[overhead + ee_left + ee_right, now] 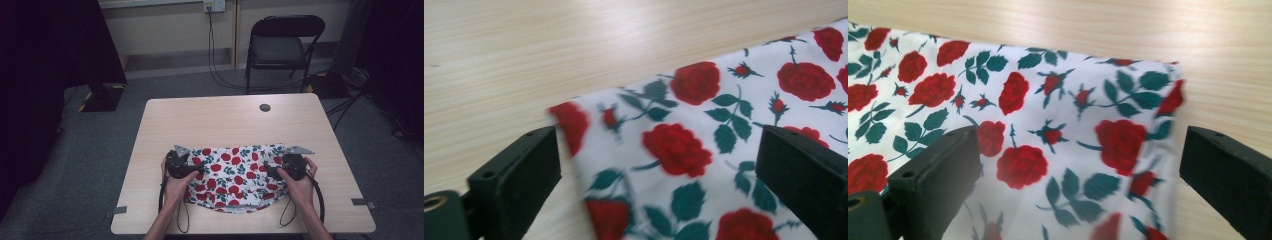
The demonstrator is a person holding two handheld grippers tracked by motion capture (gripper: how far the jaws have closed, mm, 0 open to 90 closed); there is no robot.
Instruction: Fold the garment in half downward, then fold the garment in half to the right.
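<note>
A person's left gripper [181, 161] and right gripper [290, 162] hover over a rose-print cloth [232, 176] on the table [225, 117] — jaws spread wide, gripping nothing — one far corner of the cloth beneath each.

One rose-print cloth [234, 176] is lying on one wooden table [225, 120], two grippers are hovering, one folding chair [280, 47] is standing behind.

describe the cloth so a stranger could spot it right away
On the pale wooden table, look at the near half, between the person's two hands. The cloth lies flat there: white, printed with red roses and green leaves, the one patterned thing on the tabletop.
</note>
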